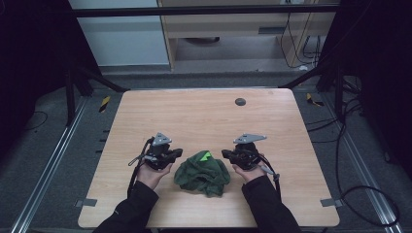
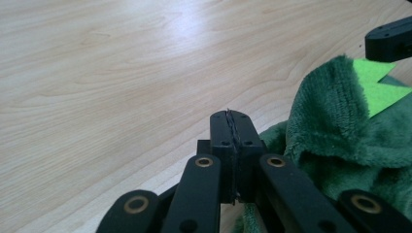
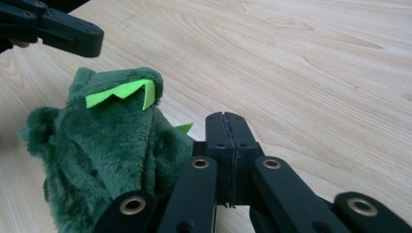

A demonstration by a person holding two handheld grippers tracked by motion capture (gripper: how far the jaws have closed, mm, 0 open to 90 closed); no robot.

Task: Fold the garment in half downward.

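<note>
A crumpled dark green plush cloth [image 1: 202,173] with bright green felt spikes lies on the wooden table [image 1: 204,114] near its front edge. My left gripper [image 1: 178,153] sits just left of it, jaws shut with nothing between them. In the left gripper view the shut jaws [image 2: 230,119] point past the cloth [image 2: 340,136], which lies to their right. My right gripper [image 1: 226,154] is just right of the cloth, also shut and empty. In the right gripper view its pads [image 3: 224,124] meet beside the cloth [image 3: 107,145], with the other gripper's jaw tip at upper left.
A small dark round disc [image 1: 240,101] lies near the table's far edge. Black frame posts stand at both far corners, and cables [image 1: 359,189] run over the floor to the right. Bare wood stretches beyond the cloth.
</note>
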